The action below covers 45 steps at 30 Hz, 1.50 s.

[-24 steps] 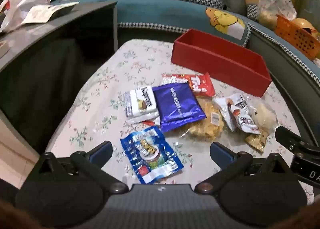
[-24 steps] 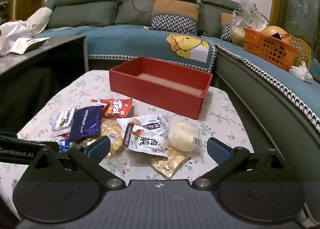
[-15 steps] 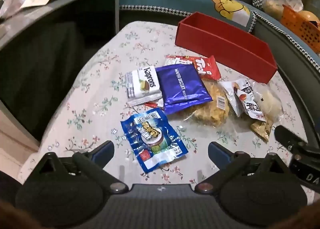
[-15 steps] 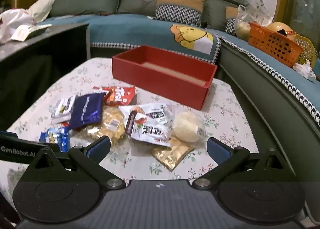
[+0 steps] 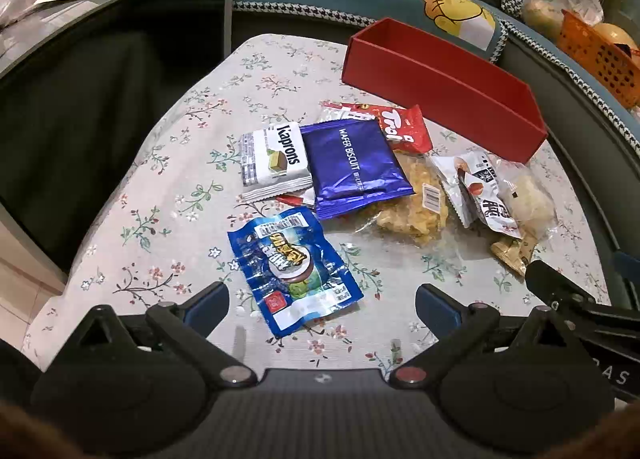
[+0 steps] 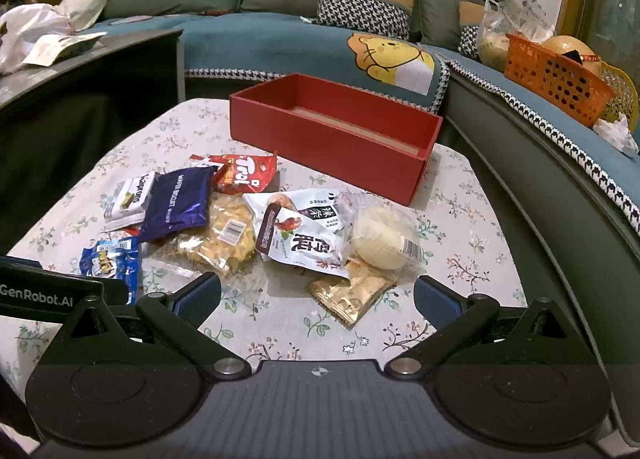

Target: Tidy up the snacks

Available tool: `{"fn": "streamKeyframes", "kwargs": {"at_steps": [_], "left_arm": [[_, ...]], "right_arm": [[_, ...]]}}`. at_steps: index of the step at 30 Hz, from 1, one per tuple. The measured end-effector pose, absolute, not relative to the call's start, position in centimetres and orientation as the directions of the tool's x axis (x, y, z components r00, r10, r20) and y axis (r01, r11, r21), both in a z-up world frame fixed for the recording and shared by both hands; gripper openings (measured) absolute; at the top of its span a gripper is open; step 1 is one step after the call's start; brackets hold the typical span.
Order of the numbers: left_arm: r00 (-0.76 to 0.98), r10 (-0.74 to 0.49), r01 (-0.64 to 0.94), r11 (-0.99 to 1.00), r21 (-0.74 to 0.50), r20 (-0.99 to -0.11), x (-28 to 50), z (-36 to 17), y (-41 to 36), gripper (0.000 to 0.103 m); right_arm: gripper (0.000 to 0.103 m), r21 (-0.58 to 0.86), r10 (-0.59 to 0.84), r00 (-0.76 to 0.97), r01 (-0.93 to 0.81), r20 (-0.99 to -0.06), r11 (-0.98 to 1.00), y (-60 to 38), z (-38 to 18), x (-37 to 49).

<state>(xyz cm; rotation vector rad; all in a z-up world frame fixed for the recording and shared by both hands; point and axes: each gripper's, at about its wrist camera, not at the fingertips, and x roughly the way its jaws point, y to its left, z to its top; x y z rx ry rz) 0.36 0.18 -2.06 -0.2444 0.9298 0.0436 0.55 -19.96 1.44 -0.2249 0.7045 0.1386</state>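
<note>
Several snack packs lie on the floral tablecloth [image 5: 192, 195]. A red box [image 5: 444, 87] [image 6: 332, 139] stands empty at the far side. My left gripper [image 5: 322, 305] hangs open just above a light blue pack [image 5: 292, 267], whose near end lies between the fingers. Beyond it are a white Kaprons bar [image 5: 276, 159], a purple wafer pack [image 5: 354, 167] and a red Troli bag [image 5: 404, 127]. My right gripper [image 6: 316, 297] is open over a gold sachet [image 6: 352, 295], near a white pack [image 6: 308, 235], a pale bun [image 6: 384, 239] and a clear bag of crisps [image 6: 228, 235].
A teal sofa [image 6: 280, 43] wraps around the back and right of the table. An orange basket [image 6: 556, 79] sits on it at the right. A dark grey desk [image 5: 80, 19] with papers stands to the left. The other gripper's body [image 5: 580, 303] shows at the right edge.
Both grippers have tipped down and drawn closer to the table. The light blue pack now reaches between the left fingers, and the gold sachet sits nearer the right ones. Nothing was grasped.
</note>
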Motion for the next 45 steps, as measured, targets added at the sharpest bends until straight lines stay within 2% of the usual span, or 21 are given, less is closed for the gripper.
{"fn": "streamKeyframes", "kwargs": {"at_steps": [45], "left_arm": [[0.576,-0.056,-0.162,0.97,-0.181,-0.816,0.18,-2.87,0.24,0.103]], "right_arm": [[0.103,-0.144,0.052,0.724,-0.206,-0.688,0.968,-20.03,0.71,0.88]]}}
